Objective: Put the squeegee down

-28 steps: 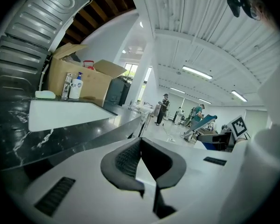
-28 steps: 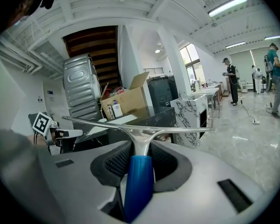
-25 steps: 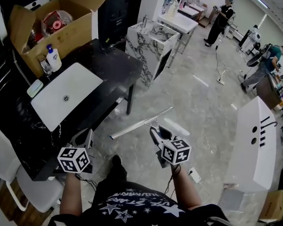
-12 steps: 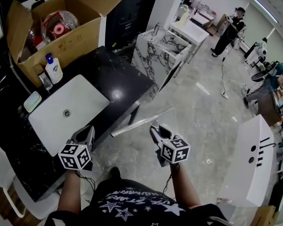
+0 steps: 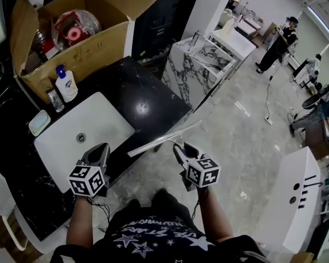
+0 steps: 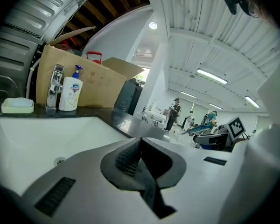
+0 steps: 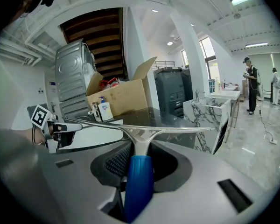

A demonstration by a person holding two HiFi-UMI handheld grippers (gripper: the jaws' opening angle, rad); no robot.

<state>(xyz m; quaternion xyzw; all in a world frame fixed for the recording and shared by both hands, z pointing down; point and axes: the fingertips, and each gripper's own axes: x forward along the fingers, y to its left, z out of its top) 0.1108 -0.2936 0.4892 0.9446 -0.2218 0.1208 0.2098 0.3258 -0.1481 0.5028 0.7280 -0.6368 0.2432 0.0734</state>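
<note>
1. Right gripper view: the right gripper (image 7: 141, 157) pinches the blue handle of the squeegee (image 7: 139, 135), with its jaws partway apart and the pads against the handle's sides. The grip is on the handle, which leaves the metal blade bar free out ahead, lying crosswise and roughly level.
2. In the head view the blade runs leftward and slightly toward the person from that gripper. The squeegee is carried in the air and touches nothing. Most of it is over the floor, and its left end looks to be about at the near edge of the black desk (image 5: 148, 100).
3. The left gripper (image 6: 141, 146) has its jaws pressed together with nothing between them. It hangs above the white sink (image 5: 98, 116) set into the desk and takes no part in the carry, probably just kept clear of the blade.
4. Further out, a soap bottle (image 5: 67, 84) and a cardboard box (image 5: 93, 45) crowd the desk's far side. The bare dark surface right of the sink therefore looks like the likeliest place to lay the squeegee flat.
</note>
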